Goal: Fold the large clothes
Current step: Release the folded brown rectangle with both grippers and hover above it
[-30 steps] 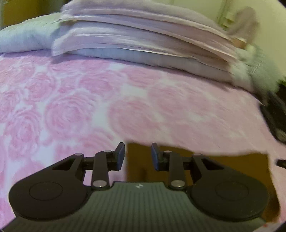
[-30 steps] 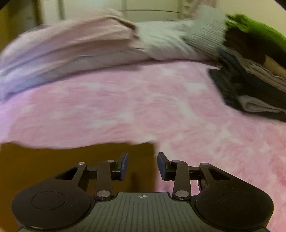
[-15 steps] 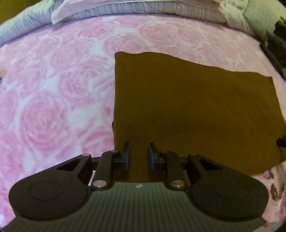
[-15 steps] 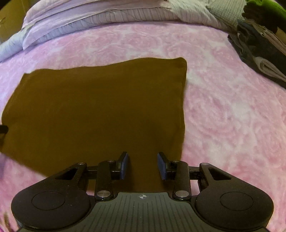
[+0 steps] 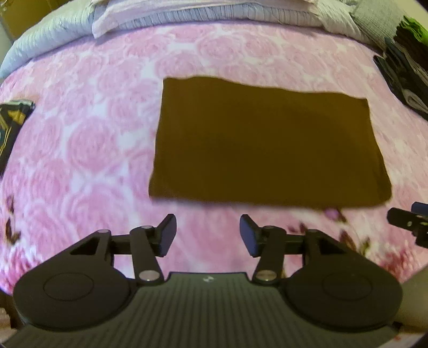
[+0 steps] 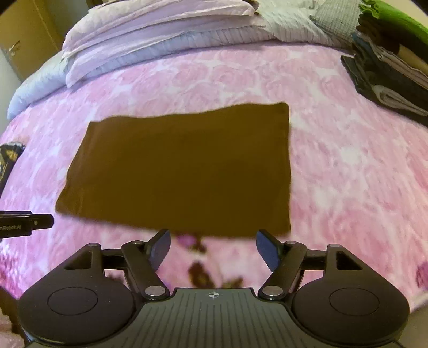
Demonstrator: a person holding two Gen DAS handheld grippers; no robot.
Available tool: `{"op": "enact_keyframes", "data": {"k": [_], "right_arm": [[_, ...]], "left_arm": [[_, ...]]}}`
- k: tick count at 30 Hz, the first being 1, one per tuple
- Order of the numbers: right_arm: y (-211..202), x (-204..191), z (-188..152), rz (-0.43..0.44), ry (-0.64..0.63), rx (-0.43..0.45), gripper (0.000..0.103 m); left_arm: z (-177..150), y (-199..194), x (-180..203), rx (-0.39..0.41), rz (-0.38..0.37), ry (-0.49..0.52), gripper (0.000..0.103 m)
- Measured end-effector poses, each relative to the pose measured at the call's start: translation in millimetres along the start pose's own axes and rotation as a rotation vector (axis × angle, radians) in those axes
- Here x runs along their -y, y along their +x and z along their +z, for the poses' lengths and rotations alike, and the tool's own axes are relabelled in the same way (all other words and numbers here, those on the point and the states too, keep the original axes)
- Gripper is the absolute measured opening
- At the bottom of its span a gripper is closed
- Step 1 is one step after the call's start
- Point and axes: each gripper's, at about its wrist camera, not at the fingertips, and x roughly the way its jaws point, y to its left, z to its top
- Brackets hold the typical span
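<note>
there, on the bed, a brown garment (image 5: 264,144) lay folded into a flat rectangle on the pink rose-patterned blanket (image 5: 88,144), its edges fairly straight and its surface smooth. the left claw (image 5: 208,235) hovered over bare blanket just short of the garment's near edge, its jaws apart and opening, with nothing between them and neither pad touching the cloth. the right claw (image 6: 213,249) hung likewise just beside the near edge toward the garment's right-hand corner, its jaws spread wide and opening too, only blanket showing between the pads. each claw showed at the edge of the other's view: the right one at the far right of the left wrist view, the left one at the far left of the right wrist view, both clear of the garment.

beyond the garment, at the head of the bed, a stack of pale lilac and grey quilts (image 6: 160,34) was piled up, touching the blanket. to the right, well apart from the brown garment, sat a pile of dark folded clothes (image 6: 388,77) with something green (image 6: 396,18) on top. at the left edge a dark item with yellow markings (image 5: 13,117) rested on the blanket; what it was could not be told. both views were somewhat blurred.
</note>
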Motion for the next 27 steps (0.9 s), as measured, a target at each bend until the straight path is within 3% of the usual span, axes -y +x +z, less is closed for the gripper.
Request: {"op": "enact_keyframes", "data": {"k": [9, 27], "right_arm": [[-18, 0, -47, -0.012, 0.026, -0.083, 0.068], [-19, 4, -34, -0.040, 0.085, -0.048, 0.068]], "left_arm": [[-37, -20, 10, -0.068, -0.028, 0.018, 0.053], [-13, -8, -1, -0.048, -0.046, 0.082, 0.057]]}}
